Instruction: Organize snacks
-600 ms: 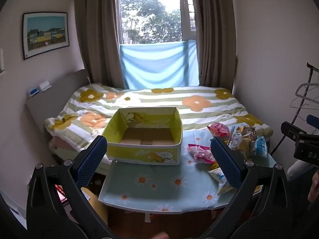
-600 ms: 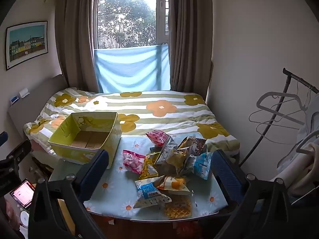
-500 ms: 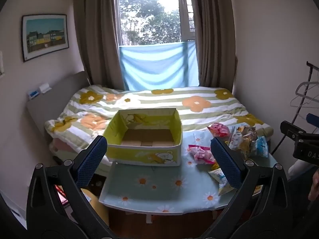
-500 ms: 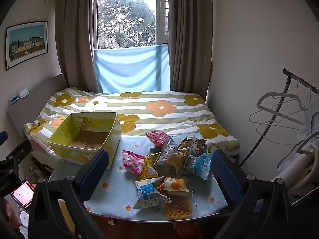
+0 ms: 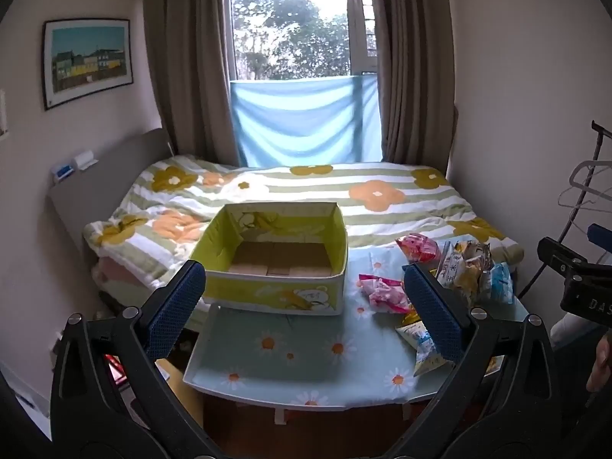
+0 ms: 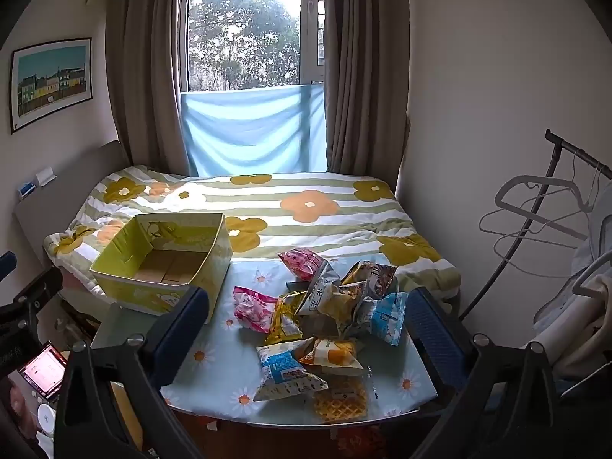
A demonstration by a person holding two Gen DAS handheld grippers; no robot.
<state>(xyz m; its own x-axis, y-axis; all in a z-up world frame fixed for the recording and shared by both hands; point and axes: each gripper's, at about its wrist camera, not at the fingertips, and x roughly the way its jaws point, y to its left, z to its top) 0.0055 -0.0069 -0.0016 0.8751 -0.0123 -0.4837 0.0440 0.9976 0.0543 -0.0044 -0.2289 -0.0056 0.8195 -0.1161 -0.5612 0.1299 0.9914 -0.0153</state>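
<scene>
Far left on the wall there's a framed picture (image 5: 90, 62) of colourful houses, with the bed (image 5: 386, 195) and its flowery striped cover running under the window behind everything.

The left gripper (image 5: 306, 306) is spread wide with nothing between its blue pads, hanging in the air in front of the table (image 5: 290, 348), which has a pale blue daisy cloth on it. At the table's back-left corner sits the yellow-green box (image 5: 275, 294), open on top, just bare cardboard showing on its floor, and its back side butts up against the bed.

Moving right, a pink snack bag (image 6: 254, 308) lies on the cloth a bit right of the box, not touching it. Then comes the snack pile (image 6: 336, 298) over the right half of the table: another pink bag at the back edge, yellow, brown and light blue packets jumbled on top of each other in the middle, and a blue-white packet (image 6: 285, 375) plus a waffle pack (image 6: 340, 399) at the front edge.

The right gripper (image 6: 310, 325) is also fully released, holding nothing, floating in front of that pile. Far right there's a clothes rack (image 6: 543, 222) with empty hangers.
</scene>
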